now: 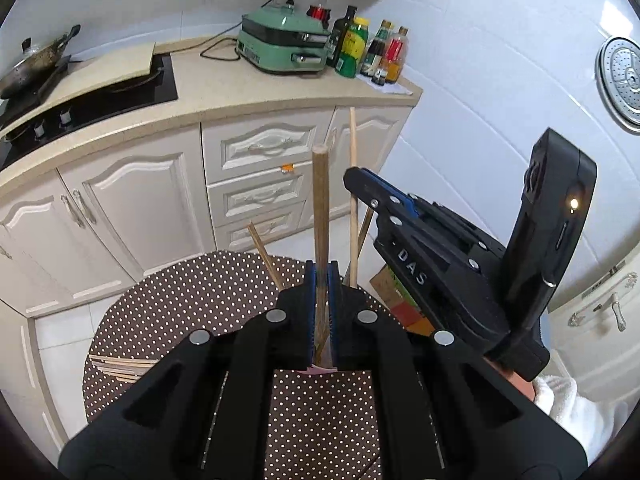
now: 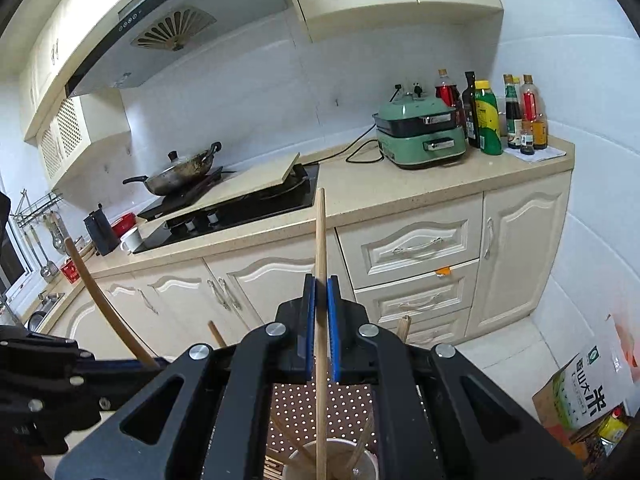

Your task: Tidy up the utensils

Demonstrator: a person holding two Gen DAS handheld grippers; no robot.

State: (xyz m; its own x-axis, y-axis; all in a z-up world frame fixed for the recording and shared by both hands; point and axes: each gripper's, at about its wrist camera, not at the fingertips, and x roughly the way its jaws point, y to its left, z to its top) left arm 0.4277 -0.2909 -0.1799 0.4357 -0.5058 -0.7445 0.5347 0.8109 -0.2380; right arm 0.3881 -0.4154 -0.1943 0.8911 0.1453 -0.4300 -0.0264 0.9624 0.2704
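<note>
My left gripper (image 1: 322, 270) is shut on a dark brown wooden stick (image 1: 320, 200) that points up and away over the round polka-dot table (image 1: 180, 300). My right gripper (image 2: 321, 282) is shut on a pale wooden chopstick (image 2: 320, 236); its lower end reaches down into a white cup (image 2: 360, 468) that holds several more sticks. In the left wrist view the right gripper (image 1: 352, 176) hangs close on the right with the pale chopstick (image 1: 353, 148). Seen from the right wrist, the left gripper (image 2: 156, 362) sits at lower left with its curved brown stick (image 2: 92, 280). A loose bundle of chopsticks (image 1: 120, 366) lies on the table's left side.
Cream cabinets (image 2: 420, 248) and a counter (image 2: 360, 188) run behind the table, with a black hob (image 2: 240, 204), a wok (image 2: 180, 168), a green cooker (image 2: 420, 136) and several bottles (image 2: 488, 116). A rice bag in a box (image 2: 588, 400) stands on the floor at right.
</note>
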